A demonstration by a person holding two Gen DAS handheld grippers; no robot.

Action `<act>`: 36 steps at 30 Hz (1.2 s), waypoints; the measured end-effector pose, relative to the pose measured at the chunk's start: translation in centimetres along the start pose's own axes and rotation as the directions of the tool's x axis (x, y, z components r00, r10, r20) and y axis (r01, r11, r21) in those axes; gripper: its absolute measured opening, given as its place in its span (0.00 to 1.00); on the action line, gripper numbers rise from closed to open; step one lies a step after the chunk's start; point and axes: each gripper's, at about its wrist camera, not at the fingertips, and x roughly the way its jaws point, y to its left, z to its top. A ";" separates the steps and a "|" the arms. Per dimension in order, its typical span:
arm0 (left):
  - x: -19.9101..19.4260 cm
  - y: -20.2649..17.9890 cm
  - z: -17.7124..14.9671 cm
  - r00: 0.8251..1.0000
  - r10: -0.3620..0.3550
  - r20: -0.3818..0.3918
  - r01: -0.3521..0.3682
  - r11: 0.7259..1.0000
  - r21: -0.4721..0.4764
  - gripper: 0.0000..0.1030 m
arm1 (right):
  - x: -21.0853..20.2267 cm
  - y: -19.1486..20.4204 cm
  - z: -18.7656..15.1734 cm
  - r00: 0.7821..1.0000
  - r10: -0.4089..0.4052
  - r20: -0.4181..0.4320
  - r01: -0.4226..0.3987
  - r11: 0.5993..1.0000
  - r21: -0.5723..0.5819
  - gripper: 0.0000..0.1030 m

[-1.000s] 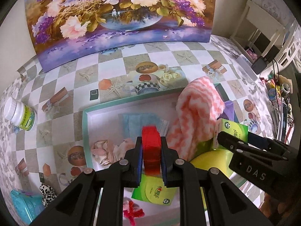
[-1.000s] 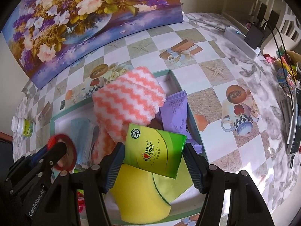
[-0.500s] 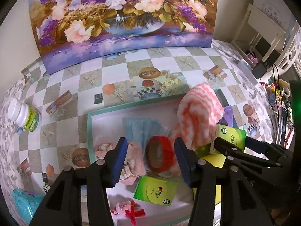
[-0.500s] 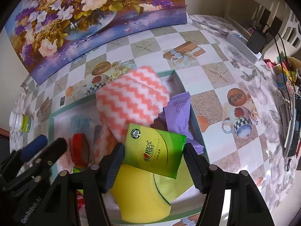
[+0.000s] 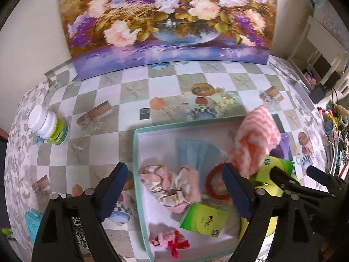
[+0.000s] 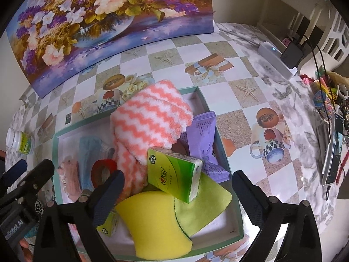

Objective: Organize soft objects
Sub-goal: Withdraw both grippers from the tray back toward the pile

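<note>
Left gripper (image 5: 174, 185) spread wide, nothing between the blue-padded fingers (image 5: 113, 185); hovering above the left half of the teal-rimmed box (image 5: 136, 152). Right gripper (image 6: 177, 196) likewise parted and empty, poised over the near right part of the same box (image 6: 224, 152). Red tape ring (image 5: 216, 183) lying loose inside the box, just beside the left gripper's right finger, resting against the folded light-blue cloth (image 5: 196, 152) and the base of the pink-and-white zigzag fuzzy roll (image 5: 255, 139). Same ring seen from the right wrist (image 6: 102, 170), standing tilted beside the blue cloth (image 6: 89, 152). Crumpled pink fabric (image 5: 172, 185) left of the ring, touching the blue cloth. Small green tissue pack (image 5: 202, 220) flat on the box floor near the front; red-and-pink bow (image 5: 172, 242) at the front left corner. Zigzag roll (image 6: 150, 122) leaning across the back right part of the box, purple packet (image 6: 205, 144) wedged along the right wall. Second green tissue pack (image 6: 172, 174) tilted on top of the yellow sponge (image 6: 152, 218) and green cloth (image 6: 202, 205), touching the zigzag roll. White pill bottle (image 5: 48, 128) on its side on the checked tablecloth (image 5: 98, 87), well apart from the box. Floral painting (image 5: 168, 17) propped upright at the back of the table.
</note>
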 end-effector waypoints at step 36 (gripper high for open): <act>-2.4 12.4 -4.3 0.982 0.164 -0.097 -0.177 0.974 -0.145 0.87 | -4.7 14.4 -4.8 0.995 0.095 0.039 -0.078 0.944 -0.319 0.97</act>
